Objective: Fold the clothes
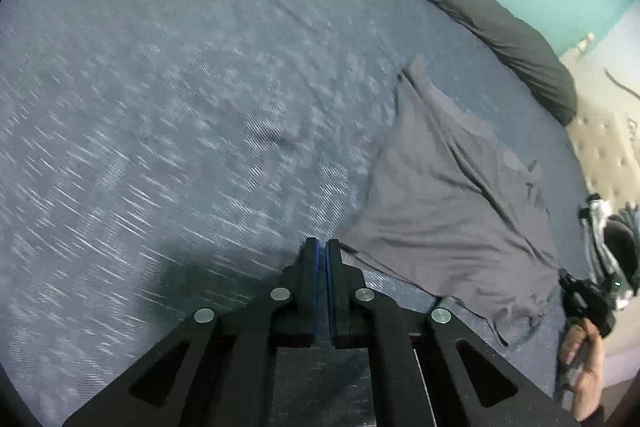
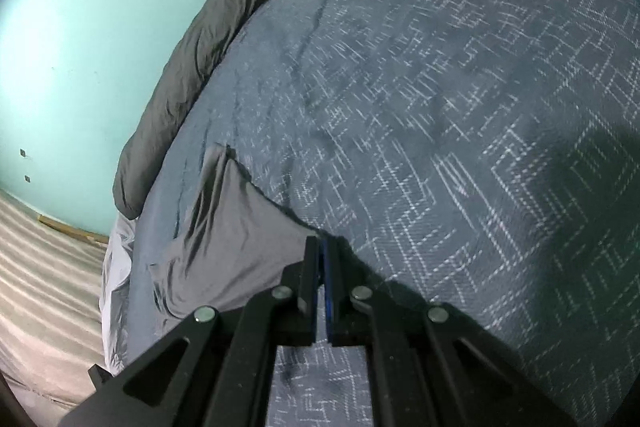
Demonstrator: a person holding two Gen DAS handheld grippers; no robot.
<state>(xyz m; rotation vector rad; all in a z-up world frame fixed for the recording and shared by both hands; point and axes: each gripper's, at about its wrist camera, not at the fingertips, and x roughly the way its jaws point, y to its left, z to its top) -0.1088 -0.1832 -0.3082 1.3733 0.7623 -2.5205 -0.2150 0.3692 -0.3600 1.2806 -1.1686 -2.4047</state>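
A grey garment (image 1: 452, 203) lies partly spread and wrinkled on the blue patterned bedspread (image 1: 180, 107), at the right of the left wrist view. My left gripper (image 1: 322, 247) is shut and empty, its tips just left of the garment's near edge. In the right wrist view the same garment (image 2: 236, 239) lies at the lower left, and my right gripper (image 2: 322, 247) is shut with its tips at the garment's right corner; a thin bit of cloth seems pinched between them. The right gripper and the hand that holds it also show at the far right of the left wrist view (image 1: 588, 303).
A dark grey rolled duvet (image 1: 480, 3) runs along the bed's far edge against a teal wall (image 2: 80, 47). The bed's edge and a white sheet (image 2: 116, 267) drop to a striped floor (image 2: 40, 267) at the left. A beige tufted surface (image 1: 604, 147) lies beyond the bed.
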